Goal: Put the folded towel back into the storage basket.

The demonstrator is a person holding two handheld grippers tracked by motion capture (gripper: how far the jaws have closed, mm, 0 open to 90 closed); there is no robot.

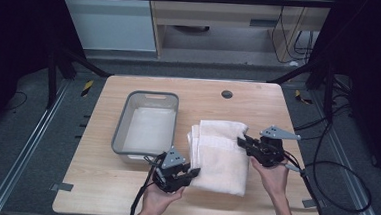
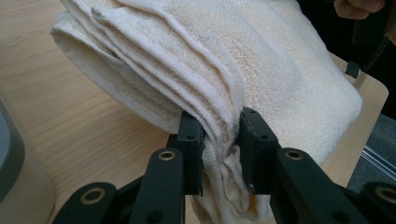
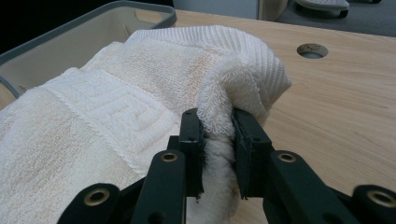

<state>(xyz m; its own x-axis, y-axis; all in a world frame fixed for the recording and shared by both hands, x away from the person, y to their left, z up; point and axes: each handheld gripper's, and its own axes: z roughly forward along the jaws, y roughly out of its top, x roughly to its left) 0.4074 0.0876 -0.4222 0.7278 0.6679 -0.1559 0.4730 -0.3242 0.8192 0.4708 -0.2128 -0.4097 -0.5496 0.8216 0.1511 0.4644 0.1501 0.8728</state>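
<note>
A folded cream towel [image 1: 221,152] lies on the wooden table [image 1: 259,101], right of centre. My left gripper [image 1: 193,174] is at the towel's near left corner, shut on its layered edge [image 2: 219,140]. My right gripper [image 1: 242,141] is at the far right corner, shut on a bunched fold of the towel [image 3: 219,119]. In the left gripper view the stacked folds of the towel [image 2: 233,60] run away from the jaws. In the right gripper view a woven key-pattern band crosses the towel [image 3: 116,112].
A grey plastic bin [image 1: 150,122] with a pale inside stands left of the towel, its rim [image 3: 70,30] close behind the cloth. A round cable hole [image 1: 227,94] sits near the table's far edge. Cables trail off the right side.
</note>
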